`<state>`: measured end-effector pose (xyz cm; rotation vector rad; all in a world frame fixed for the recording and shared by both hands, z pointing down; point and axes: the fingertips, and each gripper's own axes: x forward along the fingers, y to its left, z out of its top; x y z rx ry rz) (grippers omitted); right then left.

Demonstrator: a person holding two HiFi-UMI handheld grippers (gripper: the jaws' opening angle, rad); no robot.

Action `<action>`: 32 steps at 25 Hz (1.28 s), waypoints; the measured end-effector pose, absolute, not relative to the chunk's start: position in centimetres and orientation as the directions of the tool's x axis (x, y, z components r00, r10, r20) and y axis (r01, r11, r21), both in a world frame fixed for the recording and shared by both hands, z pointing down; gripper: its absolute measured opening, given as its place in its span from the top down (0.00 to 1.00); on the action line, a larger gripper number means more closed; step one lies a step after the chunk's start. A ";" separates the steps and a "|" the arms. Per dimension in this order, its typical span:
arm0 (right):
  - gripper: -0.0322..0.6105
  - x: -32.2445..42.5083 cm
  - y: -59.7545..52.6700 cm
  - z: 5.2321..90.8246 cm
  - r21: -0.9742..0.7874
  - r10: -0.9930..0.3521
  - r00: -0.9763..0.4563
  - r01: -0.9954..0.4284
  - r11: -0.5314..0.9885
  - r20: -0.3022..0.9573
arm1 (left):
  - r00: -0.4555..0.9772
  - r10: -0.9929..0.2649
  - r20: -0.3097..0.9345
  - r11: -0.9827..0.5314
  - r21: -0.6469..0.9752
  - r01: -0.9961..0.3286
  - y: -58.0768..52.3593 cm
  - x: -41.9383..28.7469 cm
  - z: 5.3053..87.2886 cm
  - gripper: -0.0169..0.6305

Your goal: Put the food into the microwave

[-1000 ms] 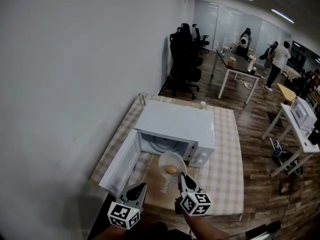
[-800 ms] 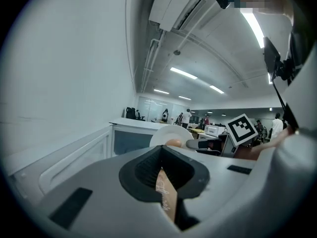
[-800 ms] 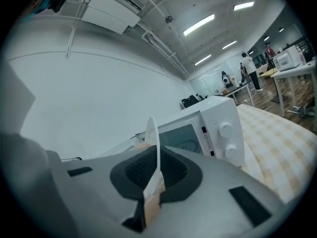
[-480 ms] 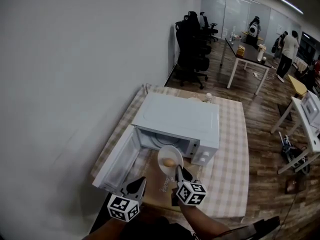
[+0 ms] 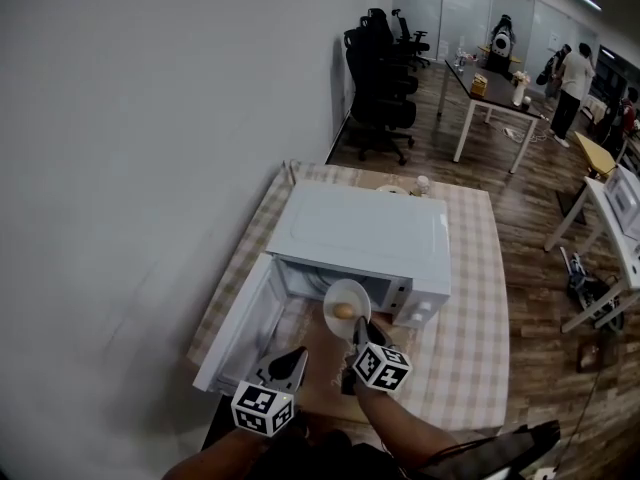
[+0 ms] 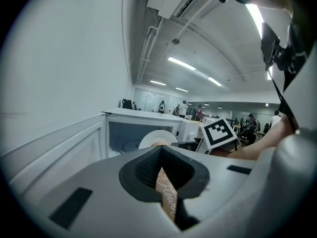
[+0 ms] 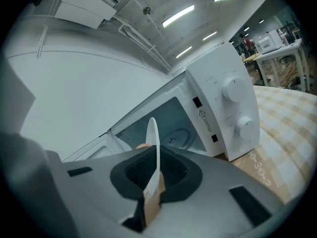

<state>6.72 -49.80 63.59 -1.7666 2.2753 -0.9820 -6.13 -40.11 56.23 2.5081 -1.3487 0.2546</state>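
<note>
The plate (image 5: 347, 300) with the food (image 5: 343, 311), a small brown roundish piece, hung just in front of the microwave (image 5: 360, 233) opening, in the lower centre of the head view, above the surface (image 5: 470, 338). The right tool (image 5: 357, 330) was clamped on the plate's near rim. In the right gripper view the rim stood edge-on between the closed jaws. The left tool (image 5: 292, 360), at the lower left, had its jaws together on nothing, above the brown mat (image 5: 325, 373) and beside the door (image 5: 240, 323), which stood open to the left.

The plate looked stiff, glazed and breakable, and light enough for a one-edge grip, though held that way it would probably tend to droop or slip. The food lay loose and might roll, so the plate would need to be kept level. The rim was the only sensible hold, and a deeper bite would likely steady it.
</note>
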 end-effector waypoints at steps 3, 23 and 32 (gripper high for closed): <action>0.92 6.4 -51.2 65.2 -0.562 -0.899 -0.301 -0.824 0.078 0.317 | 0.548 -0.780 0.301 -0.520 0.175 -0.836 -41.5 -6.7 57.4 0.96; 0.92 6.6 -57.7 71.0 -0.780 -0.925 -0.125 -0.583 -0.225 0.360 | 0.626 -0.711 0.320 -0.597 0.197 -0.778 -45.4 -7.5 58.1 0.96; 0.91 6.8 -58.9 73.1 -0.834 -0.920 -0.040 -0.440 -0.334 0.390 | 0.638 -0.700 0.321 -0.613 0.189 -0.767 -46.4 -8.1 57.8 0.96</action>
